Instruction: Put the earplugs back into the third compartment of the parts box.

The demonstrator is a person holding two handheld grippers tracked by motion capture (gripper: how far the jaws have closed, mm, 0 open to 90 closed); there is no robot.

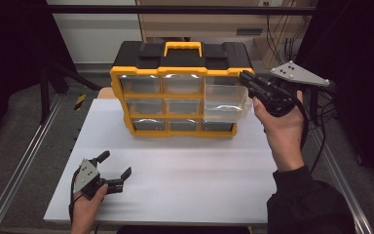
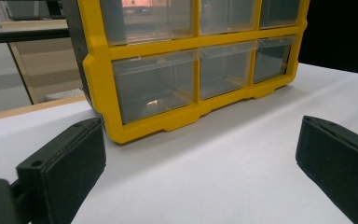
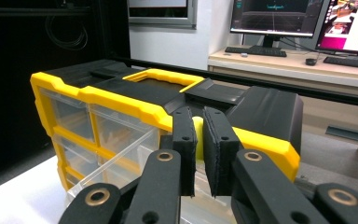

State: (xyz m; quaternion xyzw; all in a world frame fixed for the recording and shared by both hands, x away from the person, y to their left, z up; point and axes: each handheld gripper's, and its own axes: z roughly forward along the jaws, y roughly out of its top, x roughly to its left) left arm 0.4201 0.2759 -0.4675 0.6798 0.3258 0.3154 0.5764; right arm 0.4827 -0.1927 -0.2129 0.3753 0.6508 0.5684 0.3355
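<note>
nine drawers (image 1: 182, 104), apparently (one (image 1: 226, 102) pulled out).

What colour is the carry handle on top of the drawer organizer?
Yellow: the carry handle sits on the black top of the plastic drawer organizer, clearest in the high view.

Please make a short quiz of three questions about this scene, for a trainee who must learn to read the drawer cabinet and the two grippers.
1. True or false: all drawers of the yellow organizer are pushed in.
2. Which gripper has its jaws wide apart? A) left gripper B) right gripper
3. Fill in: the left gripper rests low over the white ____.

Key
1. False: the top-right clear drawer is pulled out.
2. A; the right gripper's jaws stand nearly closed at that drawer's upper edge.
3. table.
</note>
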